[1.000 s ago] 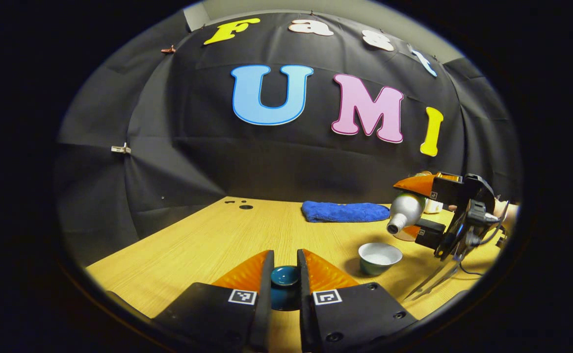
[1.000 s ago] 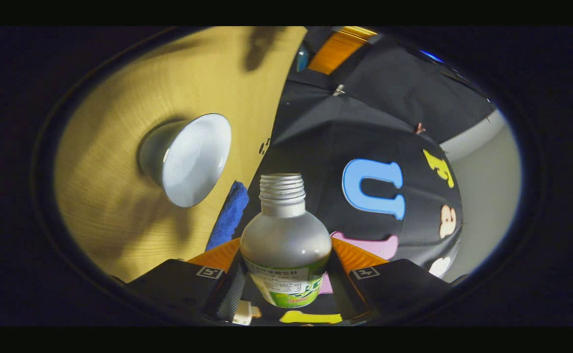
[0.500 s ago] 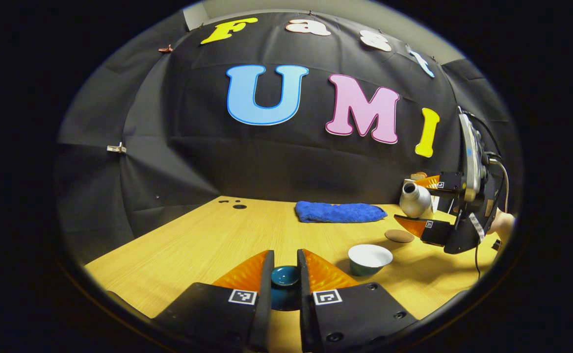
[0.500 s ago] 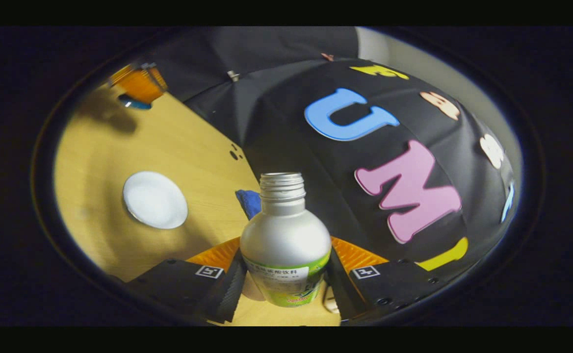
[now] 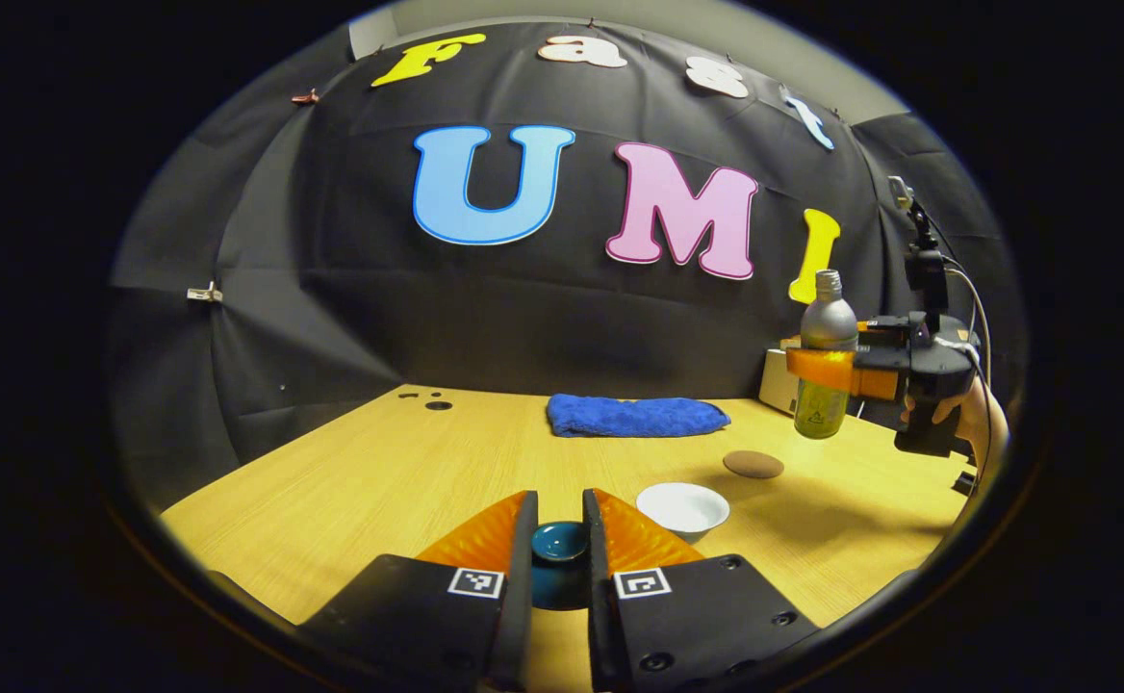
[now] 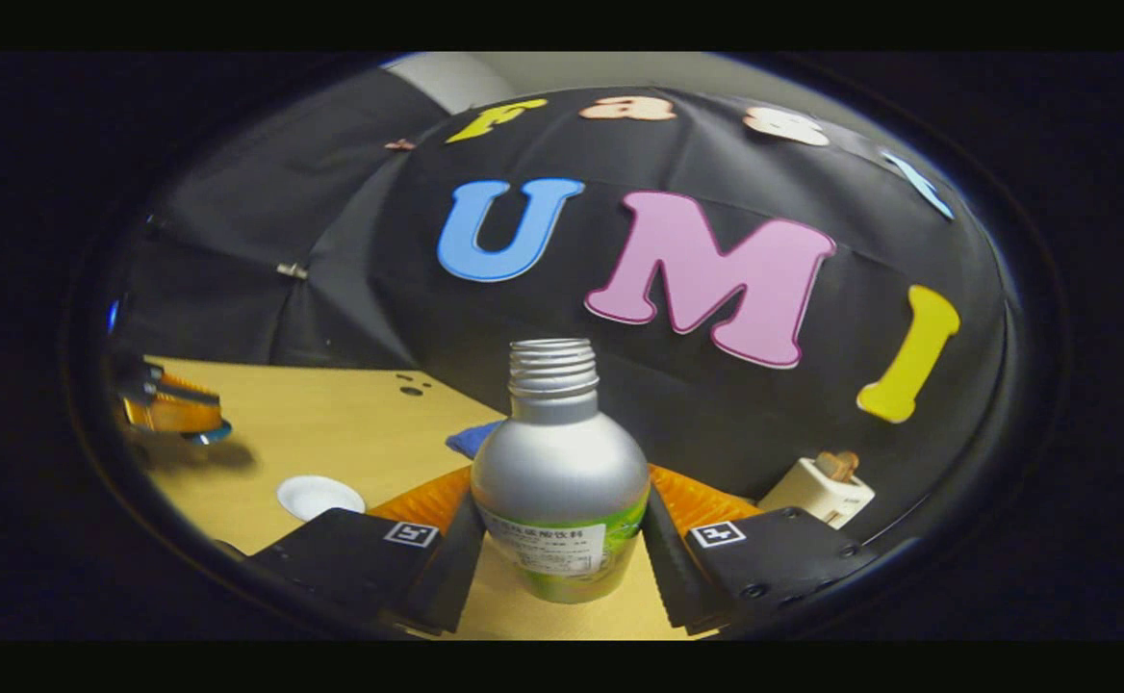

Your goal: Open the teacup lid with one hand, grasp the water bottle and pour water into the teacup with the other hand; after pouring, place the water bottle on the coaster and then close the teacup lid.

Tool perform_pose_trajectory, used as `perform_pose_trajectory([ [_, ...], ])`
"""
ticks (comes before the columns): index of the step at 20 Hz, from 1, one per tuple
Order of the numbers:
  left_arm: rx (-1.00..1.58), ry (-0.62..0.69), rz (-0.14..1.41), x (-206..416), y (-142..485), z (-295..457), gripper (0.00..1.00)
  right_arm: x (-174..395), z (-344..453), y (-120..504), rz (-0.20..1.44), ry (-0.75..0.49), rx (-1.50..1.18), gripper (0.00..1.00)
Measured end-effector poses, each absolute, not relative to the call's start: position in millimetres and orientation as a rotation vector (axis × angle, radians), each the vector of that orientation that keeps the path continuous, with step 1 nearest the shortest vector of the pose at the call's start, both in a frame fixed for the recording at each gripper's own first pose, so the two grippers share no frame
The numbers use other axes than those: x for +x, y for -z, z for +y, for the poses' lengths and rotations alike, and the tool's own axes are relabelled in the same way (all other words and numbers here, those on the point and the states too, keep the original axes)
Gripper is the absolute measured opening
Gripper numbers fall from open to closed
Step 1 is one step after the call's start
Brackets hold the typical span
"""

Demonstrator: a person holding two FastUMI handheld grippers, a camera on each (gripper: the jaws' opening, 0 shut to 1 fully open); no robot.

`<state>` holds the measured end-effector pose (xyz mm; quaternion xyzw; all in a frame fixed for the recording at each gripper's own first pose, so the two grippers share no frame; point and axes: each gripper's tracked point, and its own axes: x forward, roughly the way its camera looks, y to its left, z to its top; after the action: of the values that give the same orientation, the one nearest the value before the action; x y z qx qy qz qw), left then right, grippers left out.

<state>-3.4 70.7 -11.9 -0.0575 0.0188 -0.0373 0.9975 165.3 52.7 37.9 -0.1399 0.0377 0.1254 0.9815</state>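
Bottle (image 6: 559, 472) upright again, pinched between right hand-held gripper (image 6: 562, 539) fingers.

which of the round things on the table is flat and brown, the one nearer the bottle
That is the coaster, a thin brown disc lying flat on the table, just below the held water bottle. The white teacup is a deep open bowl closer to the left gripper.

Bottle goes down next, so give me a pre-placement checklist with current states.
1. Water bottle upright: ok.
2. Right gripper fingers clamped on both sides of the bottle: ok.
3. Coaster bare and free: ok.
4. Bottle directly over the coaster: not ok, it hangs to the coaster's right and above it.
5. Left gripper holding the lid away from the teacup: ok.
6. Water level in the teacup: cannot tell.
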Motion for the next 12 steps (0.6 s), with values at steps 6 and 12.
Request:
perform_pose_trajectory([
  [6,-0.100,0.103,0.038,-2,9,53,0.28,195,14,-48,0.056,-0.191,0.000,0.79],
  [12,-0.088,0.098,0.039,-4,10,50,0.28,233,-1,2,0.132,-0.155,0.001,0.79],
])
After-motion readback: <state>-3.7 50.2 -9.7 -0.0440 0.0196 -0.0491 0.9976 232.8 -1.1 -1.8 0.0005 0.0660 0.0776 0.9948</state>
